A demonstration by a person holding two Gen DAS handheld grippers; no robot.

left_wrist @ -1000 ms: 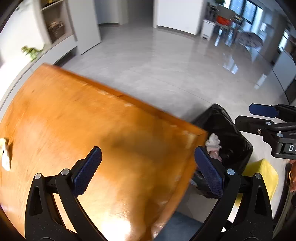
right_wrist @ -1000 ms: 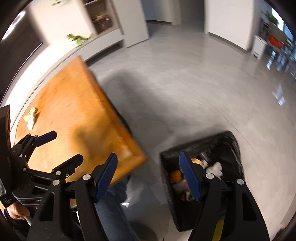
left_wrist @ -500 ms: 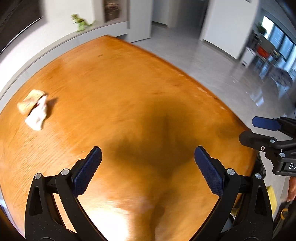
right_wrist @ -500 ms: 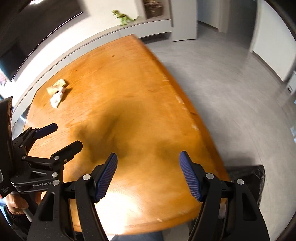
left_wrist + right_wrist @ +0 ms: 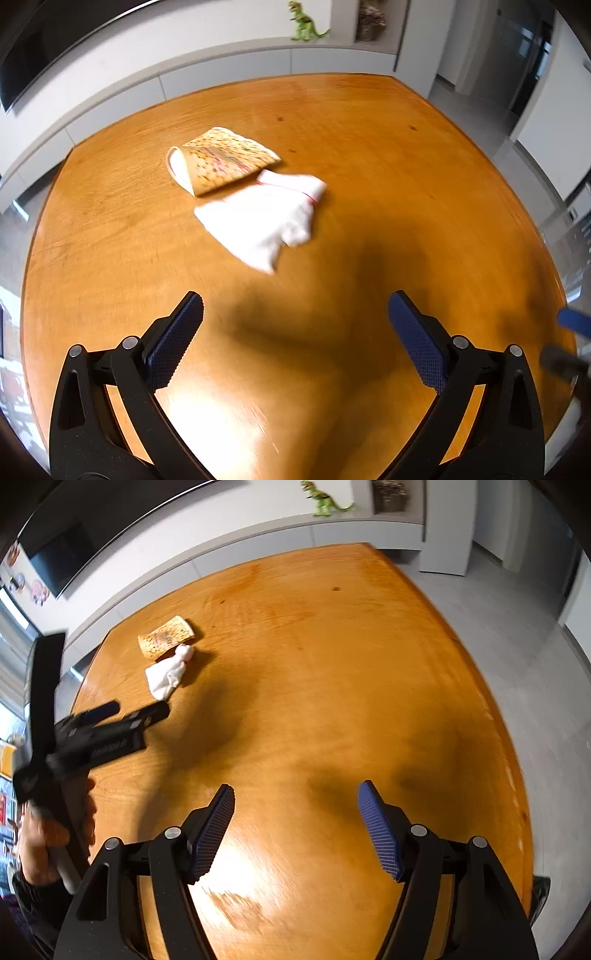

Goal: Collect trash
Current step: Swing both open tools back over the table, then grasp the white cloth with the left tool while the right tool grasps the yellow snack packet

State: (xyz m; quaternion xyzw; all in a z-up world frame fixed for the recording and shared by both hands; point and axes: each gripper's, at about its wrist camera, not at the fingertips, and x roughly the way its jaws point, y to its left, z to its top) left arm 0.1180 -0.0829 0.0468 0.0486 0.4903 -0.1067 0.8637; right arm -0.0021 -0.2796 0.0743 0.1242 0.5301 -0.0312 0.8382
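Note:
Two pieces of trash lie together on the orange wooden table (image 5: pixel 406 206): a tan patterned paper wrapper (image 5: pixel 221 160) and, touching it, a crumpled white tissue (image 5: pixel 266 221). My left gripper (image 5: pixel 295 334) hangs open over the table just short of the tissue, nothing between its blue pads. In the right wrist view the wrapper (image 5: pixel 166 637) and tissue (image 5: pixel 168 672) sit far left, with the left gripper (image 5: pixel 129 710) pointing at them. My right gripper (image 5: pixel 295 829) is open and empty over the table's middle.
A person's hand (image 5: pixel 44 834) holds the left gripper's handle. A green toy dinosaur (image 5: pixel 304 24) stands on the white ledge behind the table. Grey floor (image 5: pixel 535 646) lies to the right. A corner of the black trash bag (image 5: pixel 539 893) shows past the table's right edge.
Both grippers have swung from the black trash bin on the floor across to the table. The wrapper and tissue now lie close ahead of the left gripper. Both stayed open.

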